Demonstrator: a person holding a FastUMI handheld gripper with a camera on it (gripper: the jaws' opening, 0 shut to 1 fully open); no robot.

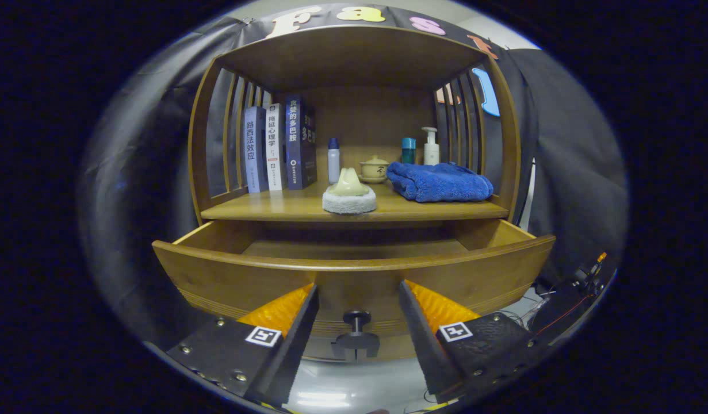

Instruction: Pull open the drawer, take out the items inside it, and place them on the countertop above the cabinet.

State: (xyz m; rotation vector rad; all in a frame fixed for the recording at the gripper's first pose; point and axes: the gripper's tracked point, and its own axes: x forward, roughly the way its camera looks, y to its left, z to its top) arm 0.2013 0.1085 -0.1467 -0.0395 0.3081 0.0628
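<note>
Three books [279, 148] stand up in a row beside the wooden side bars [233, 135]. A small white bottle with a blue cap [333, 160], a little lidded cup [374, 168], a teal bottle [408, 150] and a white pump bottle [431, 146] stand at the back. Some wires [552, 299] lie low down near the black cloth wall [572, 172]

the drawer's [354, 270] tall front panel hides most of its floor, so whatever may lie inside cannot be told. the blue towel [440, 181] covers the feet of the teal cup [408, 150] and pump bottle [431, 146]. the hand-held gripper's [358, 330] finger bases are cut off below; its jaws stand apart around the knob [357, 317].
</note>
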